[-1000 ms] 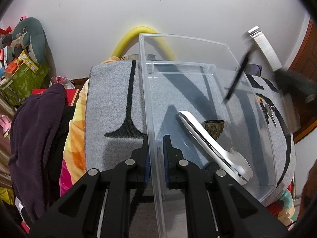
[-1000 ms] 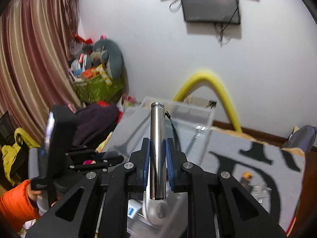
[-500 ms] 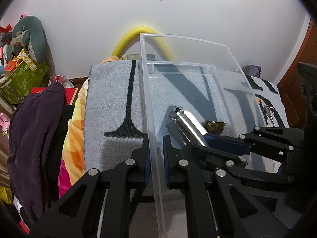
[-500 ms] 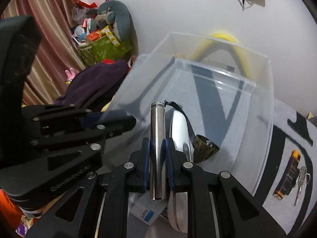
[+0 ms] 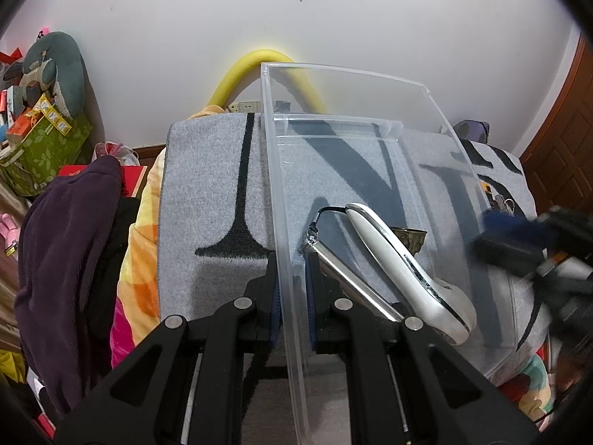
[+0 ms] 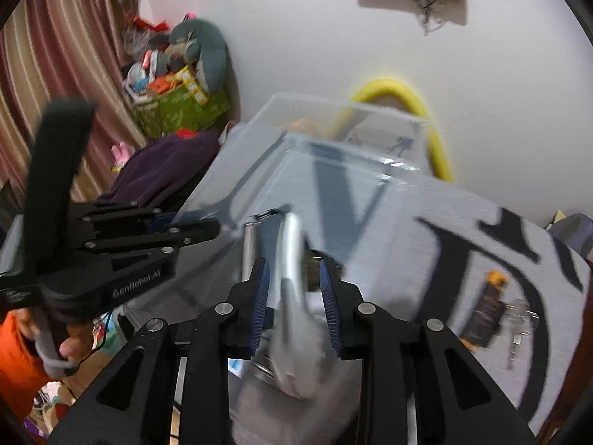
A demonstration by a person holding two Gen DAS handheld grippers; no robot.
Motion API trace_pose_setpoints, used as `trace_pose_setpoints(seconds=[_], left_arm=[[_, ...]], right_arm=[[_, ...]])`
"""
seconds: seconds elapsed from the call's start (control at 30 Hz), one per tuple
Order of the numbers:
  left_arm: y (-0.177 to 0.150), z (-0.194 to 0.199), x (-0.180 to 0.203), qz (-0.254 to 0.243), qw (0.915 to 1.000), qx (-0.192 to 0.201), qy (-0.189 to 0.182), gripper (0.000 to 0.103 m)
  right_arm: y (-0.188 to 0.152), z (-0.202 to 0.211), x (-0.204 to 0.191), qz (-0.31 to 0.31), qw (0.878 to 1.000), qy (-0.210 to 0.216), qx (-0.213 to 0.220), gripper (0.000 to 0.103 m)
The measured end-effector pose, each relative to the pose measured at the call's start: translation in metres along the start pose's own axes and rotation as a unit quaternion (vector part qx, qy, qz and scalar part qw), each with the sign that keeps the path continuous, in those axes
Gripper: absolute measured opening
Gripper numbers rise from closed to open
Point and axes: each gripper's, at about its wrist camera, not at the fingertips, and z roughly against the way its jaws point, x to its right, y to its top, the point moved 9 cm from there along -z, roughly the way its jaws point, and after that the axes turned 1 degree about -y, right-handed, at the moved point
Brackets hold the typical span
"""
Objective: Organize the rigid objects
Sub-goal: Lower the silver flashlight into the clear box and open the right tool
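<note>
Left tool (image 5: pixel 291 298) clamped on the clear bin's (image 5: pixel 281 200) near wall at lower centre, right tool (image 6: pixel 292 298) opening with nothing gripped – metal flashlight (image 5: pixel 352 283) lying in the bin beside the white handheld device (image 5: pixel 404 270).

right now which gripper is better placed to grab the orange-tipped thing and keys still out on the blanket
Right. The right gripper is empty, jaws opening, nearer the orange-tipped item and keys. The left gripper is shut on the clear bin wall, steadying it.
</note>
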Motion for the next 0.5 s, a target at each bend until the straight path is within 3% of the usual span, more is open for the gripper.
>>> trace_pose_setpoints(seconds=[0.17, 0.3, 0.37, 0.5], left_arm=[[0.001, 0.000, -0.001, -0.001, 1.0000, -0.001, 0.001, 0.010], [0.000, 0.000, -0.002, -0.002, 1.0000, 0.000, 0.004, 0.010], [0.000, 0.000, -0.002, -0.003, 1.0000, -0.001, 0.005, 0.010], [0.000, 0.000, -0.001, -0.004, 1.0000, -0.001, 0.007, 0.010]], right_arm=[[0.007, 0.047, 0.054, -0.039, 0.998, -0.035, 0.040, 0.029], [0.000, 0.077, 0.106, -0.069, 0.991, -0.096, 0.062, 0.041], [-0.007, 0.080, 0.129, -0.083, 0.987, -0.128, 0.059, 0.042], [-0.039, 0.069, 0.166, -0.116, 0.982, -0.149, 0.026, 0.042]])
